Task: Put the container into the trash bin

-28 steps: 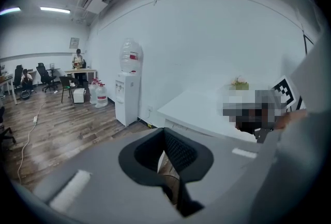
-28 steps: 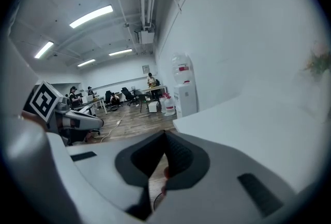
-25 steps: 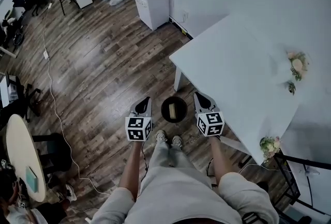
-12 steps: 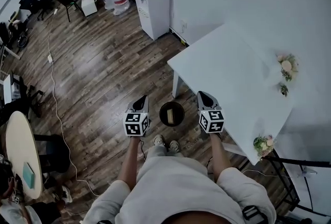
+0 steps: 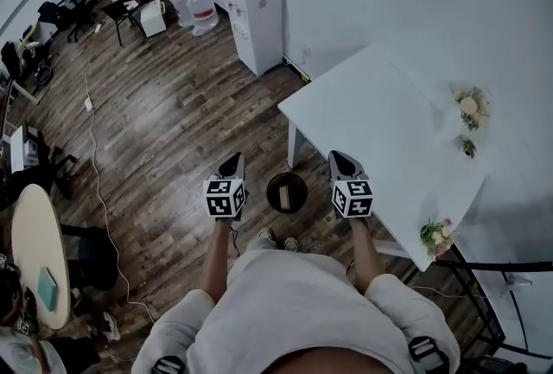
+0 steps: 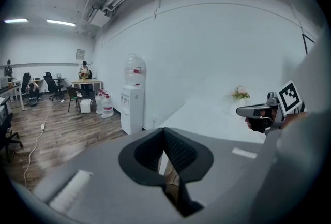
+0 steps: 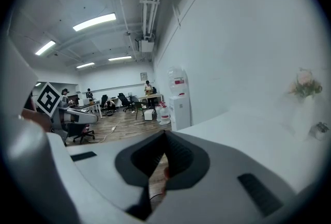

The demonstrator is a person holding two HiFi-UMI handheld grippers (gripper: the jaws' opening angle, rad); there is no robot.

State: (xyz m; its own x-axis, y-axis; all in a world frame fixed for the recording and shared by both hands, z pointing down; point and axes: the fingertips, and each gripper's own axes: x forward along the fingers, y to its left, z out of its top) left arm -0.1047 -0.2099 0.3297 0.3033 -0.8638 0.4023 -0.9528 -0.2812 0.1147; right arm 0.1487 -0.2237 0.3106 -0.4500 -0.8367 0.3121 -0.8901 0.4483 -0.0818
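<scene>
A round black trash bin stands on the wood floor just in front of the person's feet, beside the table leg. A tan container lies inside it. My left gripper hovers to the left of the bin, well above it, its jaws shut with nothing in them. To the right of the bin, at about the same height, my right gripper is also shut and empty. In the left gripper view the left gripper points at the white wall. The right gripper faces the office.
A white table with flower posies stands close on the right. A water dispenser is against the wall ahead. A cable runs over the floor at left, near a round table.
Both grippers have risen a little, still shut and still on either side of the bin. The bin and the container in it have not moved.
</scene>
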